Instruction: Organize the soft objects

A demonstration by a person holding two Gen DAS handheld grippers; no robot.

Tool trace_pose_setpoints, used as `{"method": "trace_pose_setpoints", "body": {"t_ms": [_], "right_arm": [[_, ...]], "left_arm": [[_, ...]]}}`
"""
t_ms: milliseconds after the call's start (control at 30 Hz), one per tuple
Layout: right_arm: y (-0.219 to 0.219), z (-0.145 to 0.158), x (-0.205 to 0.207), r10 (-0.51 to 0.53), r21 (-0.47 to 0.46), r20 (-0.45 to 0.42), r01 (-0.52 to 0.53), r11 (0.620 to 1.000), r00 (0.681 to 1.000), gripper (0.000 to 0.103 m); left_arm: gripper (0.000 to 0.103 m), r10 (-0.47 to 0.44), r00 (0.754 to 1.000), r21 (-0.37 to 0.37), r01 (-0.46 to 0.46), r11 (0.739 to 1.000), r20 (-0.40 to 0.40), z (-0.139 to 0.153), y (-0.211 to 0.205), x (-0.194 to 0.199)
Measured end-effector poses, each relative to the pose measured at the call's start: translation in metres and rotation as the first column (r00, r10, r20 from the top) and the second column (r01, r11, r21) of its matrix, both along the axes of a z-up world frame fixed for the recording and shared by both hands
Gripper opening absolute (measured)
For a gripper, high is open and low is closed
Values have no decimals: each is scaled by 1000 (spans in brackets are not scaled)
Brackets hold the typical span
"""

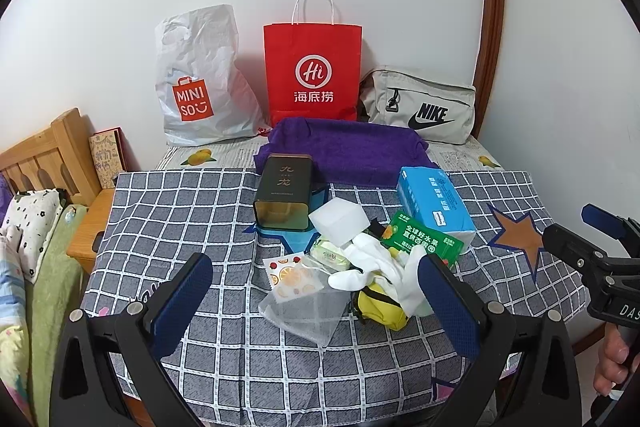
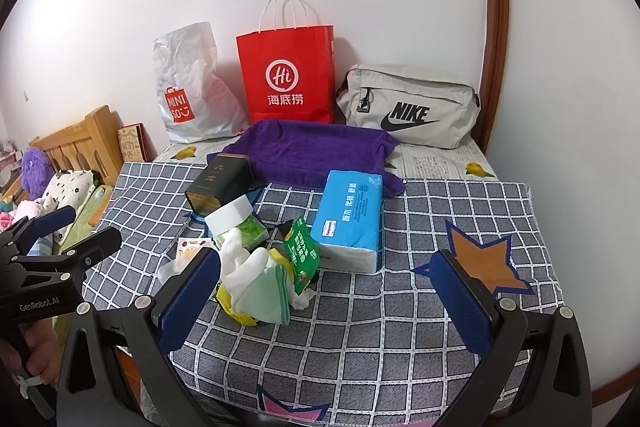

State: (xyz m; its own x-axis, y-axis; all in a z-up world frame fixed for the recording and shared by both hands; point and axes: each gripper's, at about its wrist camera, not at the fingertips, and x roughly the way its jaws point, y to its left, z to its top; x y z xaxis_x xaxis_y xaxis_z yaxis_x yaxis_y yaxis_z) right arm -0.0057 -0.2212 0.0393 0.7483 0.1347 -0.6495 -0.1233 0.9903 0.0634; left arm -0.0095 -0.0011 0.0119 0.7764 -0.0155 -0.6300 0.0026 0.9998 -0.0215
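The heap of soft things [image 1: 376, 267] lies near the middle of the checked cloth [image 1: 180, 211] that covers the table, closer to the front edge than to the back. On top are white socks [image 1: 372, 259], with a pale green folded cloth [image 2: 268, 291] and a yellow pouch [image 1: 382, 307] under them, and a clear mesh bag [image 1: 304, 307] spilling toward the front edge. All of it looks light and limp, likely to sag and trail when lifted, so a pinch on a bunched fold should hold better than on a loose edge. The white foam block [image 1: 338, 221] would compress.

A green packet [image 1: 420, 239] with Chinese print leans on the heap; the blue tissue pack [image 1: 436, 203] just behind it is soft too. The dark tin [image 1: 284, 195] is rigid. Along the back edge, behind a purple towel [image 1: 344, 151], stand a "MINISO" plastic bag [image 1: 196, 83], a red "Hi" paper bag [image 1: 312, 71] and a grey "NIKE" pouch [image 1: 420, 107].

The left gripper [image 1: 316, 311] and right gripper [image 2: 336, 303] both hang with jaws spread wide, holding nothing.
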Motion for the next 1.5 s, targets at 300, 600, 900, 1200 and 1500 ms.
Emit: {"method": "trace_pose_setpoints", "body": {"t_ms": [300,600,900,1200,1500], "right_arm": [[-1,-9,6,3,0,-15,-3,1000,1000,103],[3,-38,22,17,-2,-83,-17,1000,996,103],[5,-68,43,21,-15,-147,-24,1000,989,103],[-8,-92,63,4,-15,-203,-7,1000,979,103],[-29,-109,79,-9,21,-241,14,1000,971,103]], "left_arm": [[103,15,999,-24,-16,1000,-30,-16,14,10],[103,58,992,-40,-63,997,-112,-57,36,32],[103,15,988,-89,-30,996,-156,-85,33,59],[103,-63,984,-109,45,993,-169,-81,-3,110],[96,-74,972,-151,40,988,-223,-97,-22,163]]}}
